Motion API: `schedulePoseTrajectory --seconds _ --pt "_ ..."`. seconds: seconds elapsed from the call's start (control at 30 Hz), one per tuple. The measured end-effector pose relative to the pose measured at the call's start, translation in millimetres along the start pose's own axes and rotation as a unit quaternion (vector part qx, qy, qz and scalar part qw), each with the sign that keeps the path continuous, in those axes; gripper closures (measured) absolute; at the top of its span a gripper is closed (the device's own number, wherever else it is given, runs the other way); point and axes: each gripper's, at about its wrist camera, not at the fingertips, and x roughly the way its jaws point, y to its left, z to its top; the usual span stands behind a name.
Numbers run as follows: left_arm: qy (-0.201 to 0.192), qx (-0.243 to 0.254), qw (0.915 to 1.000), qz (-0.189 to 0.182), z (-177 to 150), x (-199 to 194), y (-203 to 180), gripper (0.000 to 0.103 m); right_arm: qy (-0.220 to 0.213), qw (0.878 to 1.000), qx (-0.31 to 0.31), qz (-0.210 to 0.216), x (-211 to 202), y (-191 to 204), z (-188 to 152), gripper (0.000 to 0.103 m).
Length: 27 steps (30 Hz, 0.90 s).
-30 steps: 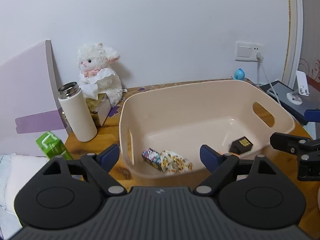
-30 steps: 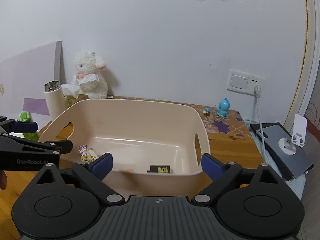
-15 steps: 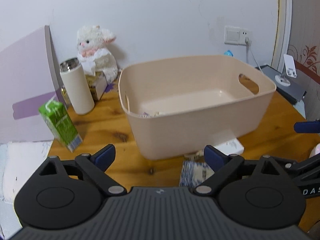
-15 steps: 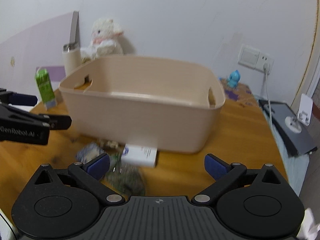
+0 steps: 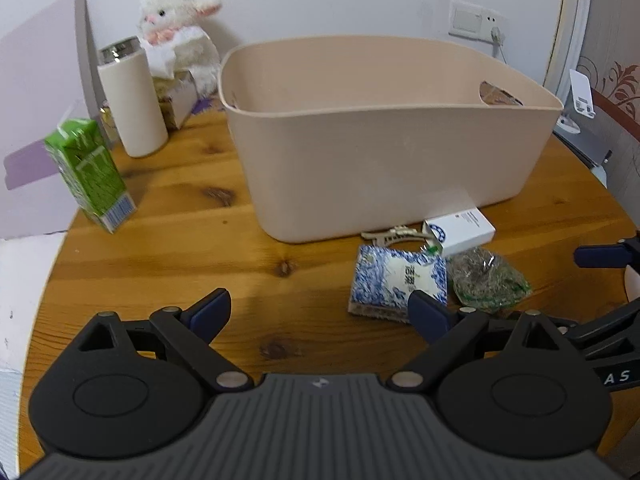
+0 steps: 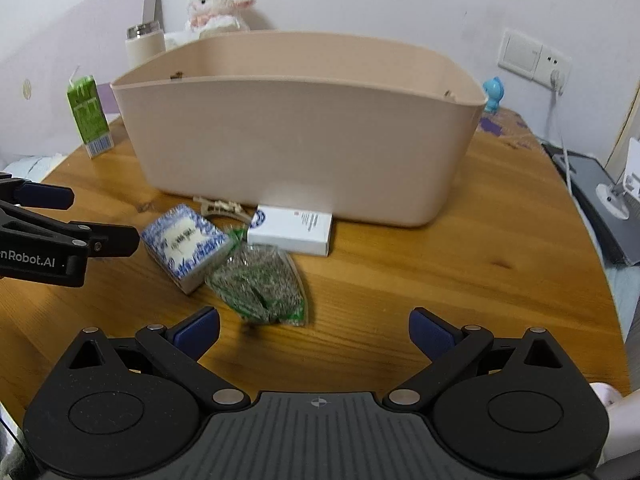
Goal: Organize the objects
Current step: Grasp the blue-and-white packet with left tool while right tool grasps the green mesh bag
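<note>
A beige plastic bin (image 5: 384,152) (image 6: 304,140) stands on the round wooden table (image 5: 180,272). In front of it lie a blue-and-white patterned box (image 5: 396,280) (image 6: 184,240), a white box (image 5: 460,230) (image 6: 290,230), a clear bag of green-grey contents (image 5: 486,282) (image 6: 260,284) and a beige hair clip (image 5: 394,234) (image 6: 220,205). My left gripper (image 5: 320,316) is open and empty, low over the table left of the patterned box. My right gripper (image 6: 314,330) is open and empty, just in front of the bag.
A green carton (image 5: 90,174) (image 6: 89,116), a white thermos (image 5: 132,98), a tissue box and a white plush lamb (image 5: 176,24) stand at the back left. A small blue figure (image 6: 493,94), a wall socket and a grey device (image 6: 600,204) are to the right.
Both grippers have pulled back and dropped from above the bin to low over the table in front of it. The small items in front of the bin have come into view.
</note>
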Motion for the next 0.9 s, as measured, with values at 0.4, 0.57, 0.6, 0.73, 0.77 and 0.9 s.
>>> schedulePoseTrajectory --seconds 0.4,0.57,0.6,0.73,0.77,0.9 --pt "0.018 0.011 0.9990 -0.040 4 21 -17 0.007 0.006 1.000 -0.008 0.007 19 -3 -4 0.001" --pt "0.035 0.021 0.9983 -0.042 4 35 -26 0.007 0.005 1.000 -0.004 0.011 21 -6 -5 0.001" --pt "0.037 0.017 0.9984 -0.041 4 38 -26 0.007 0.004 1.000 -0.005 0.011 21 -5 -5 0.002" --pt "0.039 -0.007 0.9985 -0.039 5 46 -19 0.007 -0.004 1.000 -0.004 0.012 23 -5 -5 0.006" --pt "0.038 -0.005 0.9988 -0.031 6 48 -19 0.008 -0.005 1.000 -0.005 0.013 23 -5 -4 0.007" --pt "0.032 0.002 0.9993 -0.021 7 50 -18 0.012 -0.014 1.000 -0.014 0.018 26 -1 -2 0.014"
